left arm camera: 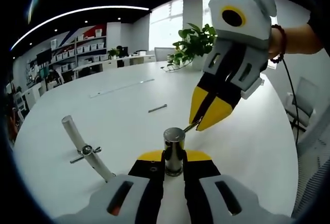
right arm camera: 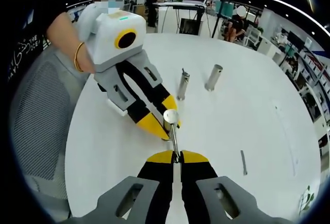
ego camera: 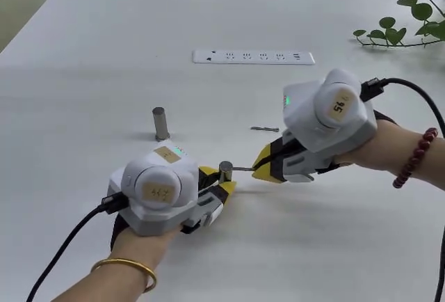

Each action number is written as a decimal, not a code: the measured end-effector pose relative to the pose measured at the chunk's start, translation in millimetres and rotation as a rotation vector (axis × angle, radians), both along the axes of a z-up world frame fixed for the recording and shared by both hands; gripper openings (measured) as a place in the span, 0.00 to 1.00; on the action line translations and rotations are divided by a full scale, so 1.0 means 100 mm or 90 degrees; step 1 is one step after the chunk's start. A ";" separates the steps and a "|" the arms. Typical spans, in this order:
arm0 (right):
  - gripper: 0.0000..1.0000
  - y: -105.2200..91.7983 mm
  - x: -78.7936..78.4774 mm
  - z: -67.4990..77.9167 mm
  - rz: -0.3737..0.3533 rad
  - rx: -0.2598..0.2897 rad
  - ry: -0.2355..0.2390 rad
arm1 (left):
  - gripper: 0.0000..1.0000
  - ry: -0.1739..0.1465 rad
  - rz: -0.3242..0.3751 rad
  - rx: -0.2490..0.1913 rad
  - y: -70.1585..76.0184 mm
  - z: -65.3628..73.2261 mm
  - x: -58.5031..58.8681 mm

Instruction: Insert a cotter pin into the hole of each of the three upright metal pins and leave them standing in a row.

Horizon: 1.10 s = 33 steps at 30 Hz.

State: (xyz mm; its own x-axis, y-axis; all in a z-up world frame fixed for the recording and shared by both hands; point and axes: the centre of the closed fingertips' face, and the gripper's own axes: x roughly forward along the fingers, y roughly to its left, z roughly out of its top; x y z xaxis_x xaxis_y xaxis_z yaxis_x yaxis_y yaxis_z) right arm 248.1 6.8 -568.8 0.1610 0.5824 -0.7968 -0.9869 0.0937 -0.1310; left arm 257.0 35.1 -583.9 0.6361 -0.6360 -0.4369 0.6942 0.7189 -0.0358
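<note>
Left claw [ego camera: 224, 182]: closed on an upright metal pin [ego camera: 225, 170], gripped low on the shaft, top standing free above the jaws.
Right claw [ego camera: 261, 168]: closed on a cotter pin [ego camera: 243, 169], held level. Its free end reaches the metal pin just under the head. Cannot tell if it sits in the hole.
The two claws face each other tip to tip, near but apart, with the metal pin between them.

Room: white tabletop [ego camera: 104, 58] lies bare around both claws. Its left edge shows far beyond the left claw. A power strip [ego camera: 254, 56] lies well beyond both claws, a plant [ego camera: 410, 24] far beyond the right claw.

Count, metal pins: three. One held; second metal pin [right arm camera: 183, 84] and third metal pin [right arm camera: 214, 77] stand upright beyond the left claw, near each other, not touching.
Count, cotter pins: three. One held; a fitted cotter pin [left arm camera: 85, 152] crosswise through a standing pin left of the left claw; a loose cotter pin [ego camera: 265, 129] flat on the tabletop just beyond the right claw.
</note>
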 end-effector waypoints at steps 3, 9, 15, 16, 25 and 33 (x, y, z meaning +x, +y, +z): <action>0.00 0.00 0.01 0.00 0.003 -0.003 -0.004 | 0.10 -0.001 -0.002 0.001 0.00 0.00 0.00; 0.00 0.00 0.03 0.00 0.028 -0.022 -0.029 | 0.10 -0.002 -0.013 0.008 -0.01 0.00 0.00; 0.00 0.01 0.03 0.01 0.041 -0.024 -0.035 | 0.10 -0.005 -0.020 0.011 -0.01 -0.01 0.00; 0.00 0.01 0.03 0.01 0.043 -0.023 -0.035 | 0.10 -0.005 -0.021 0.010 0.00 -0.01 0.00; 0.00 0.11 -0.06 0.09 0.036 0.026 0.009 | 0.10 -0.011 -0.026 0.014 -0.01 0.00 -0.01; 0.00 0.19 -0.02 0.05 0.051 0.011 -0.009 | 0.10 -0.010 -0.026 0.012 -0.03 0.00 0.00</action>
